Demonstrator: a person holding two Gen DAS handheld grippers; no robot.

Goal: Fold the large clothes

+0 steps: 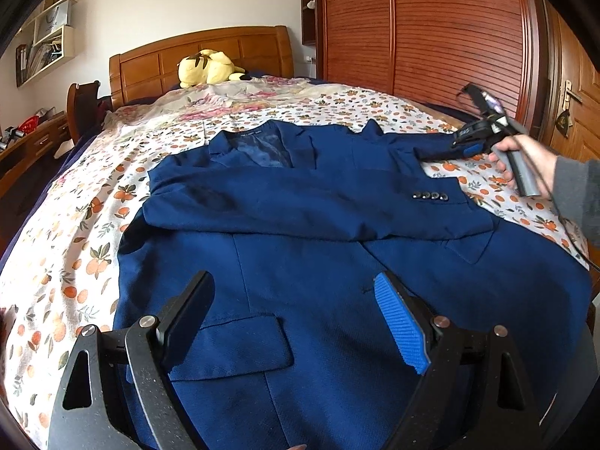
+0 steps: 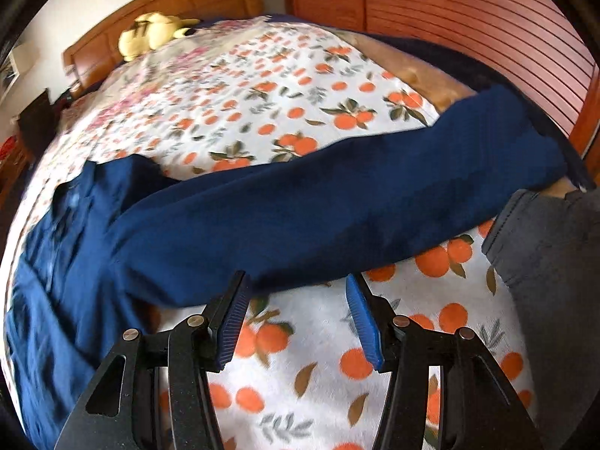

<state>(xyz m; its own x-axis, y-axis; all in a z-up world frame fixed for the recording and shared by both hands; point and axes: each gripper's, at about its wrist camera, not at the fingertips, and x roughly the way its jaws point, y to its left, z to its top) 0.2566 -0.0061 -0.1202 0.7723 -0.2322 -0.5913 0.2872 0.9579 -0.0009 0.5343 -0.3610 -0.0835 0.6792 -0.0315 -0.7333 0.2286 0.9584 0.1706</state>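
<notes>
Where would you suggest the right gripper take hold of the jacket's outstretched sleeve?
Grip the sleeve at its near edge, just ahead of the open right gripper, coming from the bedsheet side. It lies flat and straight across the bed, that edge facing the pads.

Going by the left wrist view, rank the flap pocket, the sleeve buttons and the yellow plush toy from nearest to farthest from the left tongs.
1. Flap pocket: just ahead of the left tongs, on the jacket's lower front.
2. Sleeve buttons: farther up, right of centre, on the folded sleeve.
3. Yellow plush toy: farthest, against the headboard.
</notes>
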